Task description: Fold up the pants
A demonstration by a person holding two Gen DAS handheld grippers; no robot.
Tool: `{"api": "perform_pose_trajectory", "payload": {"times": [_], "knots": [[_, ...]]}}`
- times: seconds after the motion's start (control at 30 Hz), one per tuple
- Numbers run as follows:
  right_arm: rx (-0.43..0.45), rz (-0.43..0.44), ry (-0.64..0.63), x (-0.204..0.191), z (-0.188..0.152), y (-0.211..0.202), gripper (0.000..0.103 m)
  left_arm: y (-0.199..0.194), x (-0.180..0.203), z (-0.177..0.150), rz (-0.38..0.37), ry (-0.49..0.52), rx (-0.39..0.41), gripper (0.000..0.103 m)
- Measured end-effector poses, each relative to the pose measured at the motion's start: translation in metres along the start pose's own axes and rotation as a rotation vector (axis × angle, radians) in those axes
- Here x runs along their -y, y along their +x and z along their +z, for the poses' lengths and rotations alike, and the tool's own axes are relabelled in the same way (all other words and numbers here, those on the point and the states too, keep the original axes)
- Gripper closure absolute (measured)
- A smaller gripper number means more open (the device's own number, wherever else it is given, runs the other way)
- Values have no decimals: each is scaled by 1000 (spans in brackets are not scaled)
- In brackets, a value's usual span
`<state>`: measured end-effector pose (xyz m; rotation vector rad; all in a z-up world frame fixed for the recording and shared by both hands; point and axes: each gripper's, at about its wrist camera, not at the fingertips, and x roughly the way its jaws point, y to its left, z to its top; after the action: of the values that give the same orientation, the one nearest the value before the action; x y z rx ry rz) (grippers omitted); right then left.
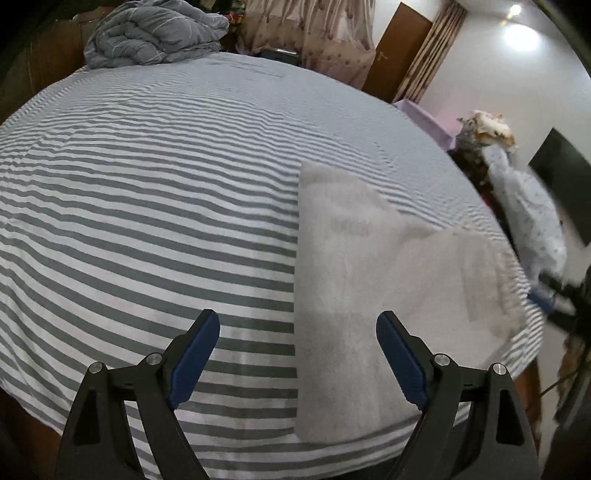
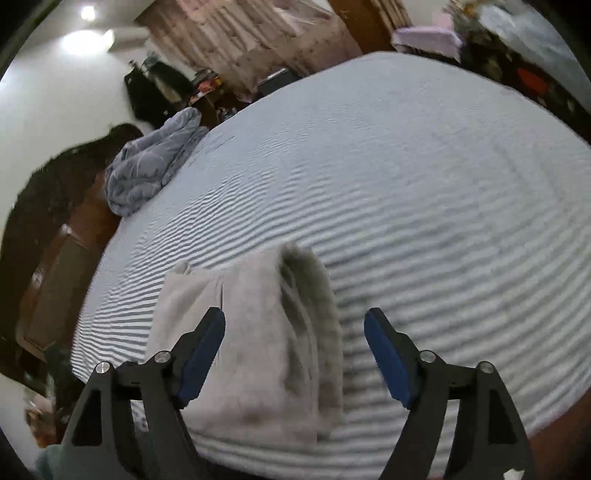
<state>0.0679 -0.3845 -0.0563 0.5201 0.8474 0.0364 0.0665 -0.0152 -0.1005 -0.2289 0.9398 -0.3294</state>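
Pale grey pants (image 1: 373,280) lie folded flat on the striped bed sheet (image 1: 147,206), toward the bed's right front corner in the left wrist view. My left gripper (image 1: 298,325) hangs open above the pants' left edge, nothing between its blue pads. In the right wrist view the same pants (image 2: 255,332) lie as a folded stack near the bed's front edge, one end lifted and blurred. My right gripper (image 2: 294,323) is open above them, its pads clear of the cloth.
A crumpled grey-blue quilt (image 1: 155,33) sits at the bed's far left corner, also seen as the quilt (image 2: 151,162) in the right wrist view. Curtains (image 1: 306,33), a wooden door (image 1: 399,48) and cluttered furniture (image 1: 524,199) stand beyond the bed. The striped sheet (image 2: 424,184) stretches wide past the pants.
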Motion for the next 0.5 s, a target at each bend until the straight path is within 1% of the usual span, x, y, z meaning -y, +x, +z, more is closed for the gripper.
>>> {"api": "perform_pose_trajectory", "payload": {"times": [0.13,0.2,0.27,0.37,0.43,0.5], "knots": [[-61,36,51,18,-28,-4,26,-2,-15,4,-80,-41,-56,16],[-105,56,64,25,-44,2,26,2,-20,2,-100,-76,-86,16],[-128,78,81,27,-53,9,26,8,-27,0,-117,-123,-114,16],[-185,166,128,30,-66,28,26,15,-32,-5,-147,-183,-137,16],[-208,196,145,30,-72,38,25,21,-36,-4,-167,-223,-147,16],[-213,226,148,28,-76,45,23,27,-41,-4,-191,-258,-156,16]]}}
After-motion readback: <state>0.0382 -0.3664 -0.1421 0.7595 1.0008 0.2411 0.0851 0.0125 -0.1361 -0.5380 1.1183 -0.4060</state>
